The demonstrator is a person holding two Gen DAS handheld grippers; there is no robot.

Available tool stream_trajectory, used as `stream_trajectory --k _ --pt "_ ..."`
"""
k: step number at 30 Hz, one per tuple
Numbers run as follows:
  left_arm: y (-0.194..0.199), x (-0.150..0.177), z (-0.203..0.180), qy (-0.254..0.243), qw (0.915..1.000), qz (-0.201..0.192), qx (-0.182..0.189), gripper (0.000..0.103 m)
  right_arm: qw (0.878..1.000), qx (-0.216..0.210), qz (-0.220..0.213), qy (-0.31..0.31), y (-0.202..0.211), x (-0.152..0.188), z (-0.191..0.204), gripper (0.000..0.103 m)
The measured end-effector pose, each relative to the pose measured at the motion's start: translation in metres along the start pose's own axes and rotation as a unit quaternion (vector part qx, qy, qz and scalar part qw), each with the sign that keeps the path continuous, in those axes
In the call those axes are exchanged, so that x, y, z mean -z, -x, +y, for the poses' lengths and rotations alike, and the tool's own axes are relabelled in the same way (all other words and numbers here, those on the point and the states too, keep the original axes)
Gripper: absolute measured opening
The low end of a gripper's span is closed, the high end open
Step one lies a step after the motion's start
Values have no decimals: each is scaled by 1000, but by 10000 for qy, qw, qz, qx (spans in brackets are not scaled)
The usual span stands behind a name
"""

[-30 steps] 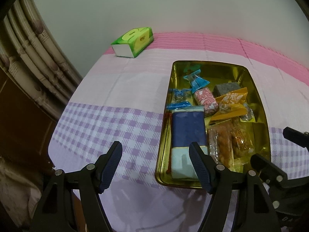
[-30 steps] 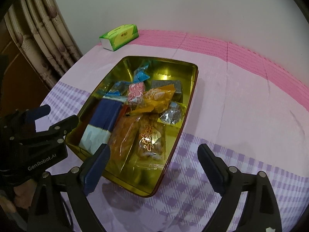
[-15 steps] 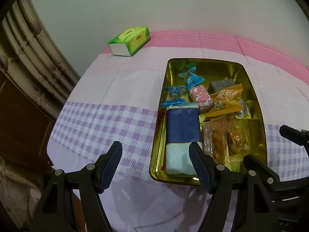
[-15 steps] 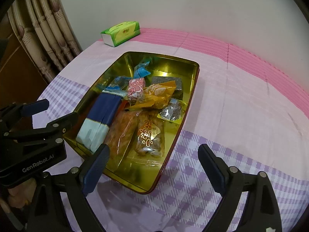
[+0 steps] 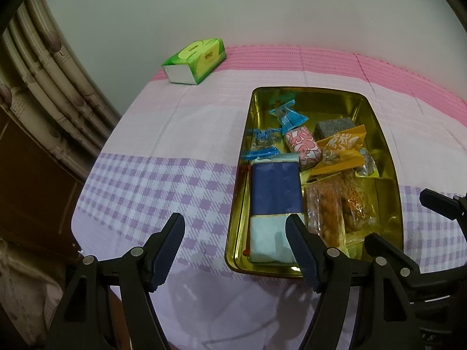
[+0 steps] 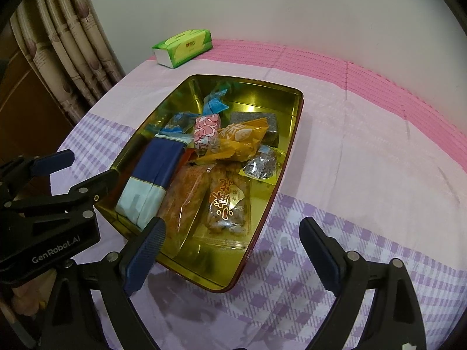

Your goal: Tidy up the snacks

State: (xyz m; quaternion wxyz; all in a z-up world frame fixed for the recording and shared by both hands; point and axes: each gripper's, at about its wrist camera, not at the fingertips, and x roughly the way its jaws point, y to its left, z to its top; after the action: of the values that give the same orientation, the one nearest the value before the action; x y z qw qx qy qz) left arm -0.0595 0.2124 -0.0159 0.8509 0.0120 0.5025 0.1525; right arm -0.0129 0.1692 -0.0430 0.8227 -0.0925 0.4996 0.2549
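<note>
Left wrist view: the left gripper [image 5: 235, 230] hangs above the near edge of a table under a pink and purple checked cloth [image 5: 151, 180]. Its jaws stand well apart with nothing between them; one finger sits over the cloth, the other over the near left corner of a gold tin tray [image 5: 389, 157]. The tray holds all the snacks: a long blue and pale packet [image 5: 275, 201] along its left side, two clear packs of orange crackers [image 5: 341, 204] beside it, a yellow wrapper [image 5: 340, 151] across the middle, a pink patterned sweet [image 5: 302, 147] with a blue twisted end, a small blue packet [image 5: 261, 143] and a grey block [image 5: 334, 127] toward the far end. A green tissue box [image 5: 195, 59] lies on the cloth at the far left by the wall. Part of the right gripper [image 5: 437, 204] shows at the right edge.

Right wrist view: the right gripper [image 6: 229, 237] is wide open and empty, one finger over the tray's [image 6: 287, 157] near rim, the other over checked cloth to its right. Here the snacks sit mostly in the tray's left and middle, the long blue packet [image 6: 154, 175] against the left wall, a small silver pack [image 6: 261, 167] near the right wall. The left gripper [image 6: 73, 172] appears at the left edge, beside the tray. The tissue box [image 6: 184, 47] stands beyond the tray, near a curtain [image 6: 64, 46].
</note>
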Motion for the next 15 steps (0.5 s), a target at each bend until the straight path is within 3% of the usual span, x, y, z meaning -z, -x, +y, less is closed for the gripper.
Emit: stream_trajectory --k 15 --pt "2 3 -2 6 10000 5 58 72 10000 -27 13 -16 -1 0 -2 91"
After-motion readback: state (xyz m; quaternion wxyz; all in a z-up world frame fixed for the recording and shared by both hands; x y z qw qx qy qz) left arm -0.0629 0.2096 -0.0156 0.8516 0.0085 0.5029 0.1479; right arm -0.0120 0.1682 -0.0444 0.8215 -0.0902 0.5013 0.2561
